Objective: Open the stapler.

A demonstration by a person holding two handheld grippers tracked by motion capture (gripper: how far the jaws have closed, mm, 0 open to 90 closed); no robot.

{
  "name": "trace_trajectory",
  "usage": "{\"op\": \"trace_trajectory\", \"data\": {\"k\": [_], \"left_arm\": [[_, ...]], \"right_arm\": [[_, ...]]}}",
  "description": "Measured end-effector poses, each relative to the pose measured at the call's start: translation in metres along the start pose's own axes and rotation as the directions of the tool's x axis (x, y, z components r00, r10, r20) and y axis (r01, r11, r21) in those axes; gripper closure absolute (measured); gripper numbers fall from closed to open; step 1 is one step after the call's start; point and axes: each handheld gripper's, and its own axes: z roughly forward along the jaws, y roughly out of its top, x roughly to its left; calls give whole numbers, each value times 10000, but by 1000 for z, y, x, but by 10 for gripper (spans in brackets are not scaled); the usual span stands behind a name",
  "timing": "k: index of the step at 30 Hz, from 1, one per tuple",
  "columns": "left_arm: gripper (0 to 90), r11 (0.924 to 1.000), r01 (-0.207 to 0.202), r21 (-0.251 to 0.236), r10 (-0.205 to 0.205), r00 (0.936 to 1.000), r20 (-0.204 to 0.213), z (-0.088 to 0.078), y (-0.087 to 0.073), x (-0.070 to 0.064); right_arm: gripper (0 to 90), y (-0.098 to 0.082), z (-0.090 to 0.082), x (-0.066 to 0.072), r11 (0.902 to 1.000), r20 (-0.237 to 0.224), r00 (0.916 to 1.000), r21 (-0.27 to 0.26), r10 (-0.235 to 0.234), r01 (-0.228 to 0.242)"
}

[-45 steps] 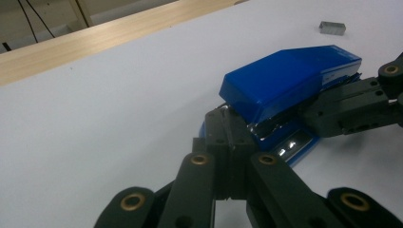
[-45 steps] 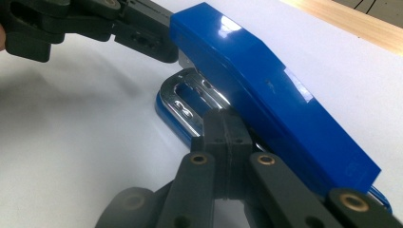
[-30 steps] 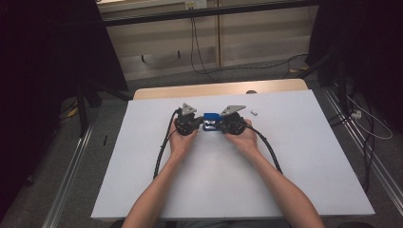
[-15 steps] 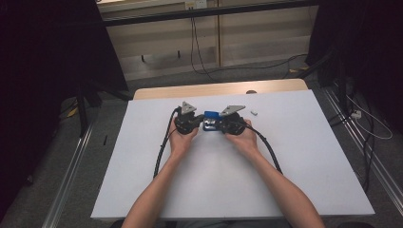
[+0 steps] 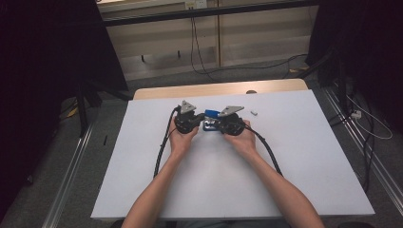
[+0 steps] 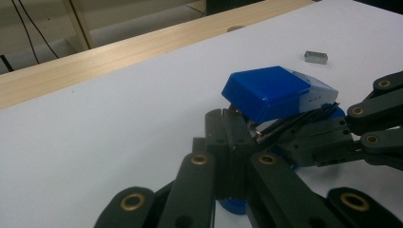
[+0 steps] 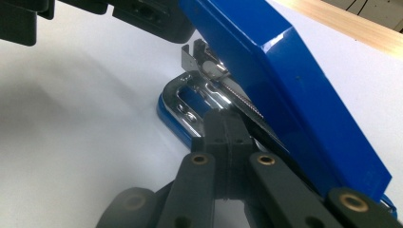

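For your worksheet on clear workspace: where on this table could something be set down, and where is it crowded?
Free: the white table left of the left gripper, right of the right gripper, and its near corners. Crowded: mid-far, around the blue stapler and small metal piece.

No change is visible between the earlier high views and the present one. The left tongs (image 5: 198, 124), the right tongs (image 5: 216, 125) and the blue stapler (image 5: 211, 114) between them occupy the same positions on the table (image 5: 304, 156). The small metal piece (image 5: 254, 112) has not shifted.
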Motion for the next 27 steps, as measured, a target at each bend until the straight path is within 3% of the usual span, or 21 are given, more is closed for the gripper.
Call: {"op": "trace_trajectory", "data": {"k": [11, 15, 27], "left_arm": [[900, 9998, 150, -121, -150, 9999, 18, 0, 2, -2], [900, 9999, -93, -106, 94, 9999, 73, -1, 5, -1], [900, 9999, -94, -116, 95, 9999, 54, -1, 5, -1]], "right_arm": [[900, 0, 0, 1, 10000, 47, 10000, 15, -74, 74], [900, 1, -1, 4, 9999, 195, 9997, 31, -140, 140], [900, 10, -4, 9, 9977, 241, 9997, -677, 66, -50]]}}
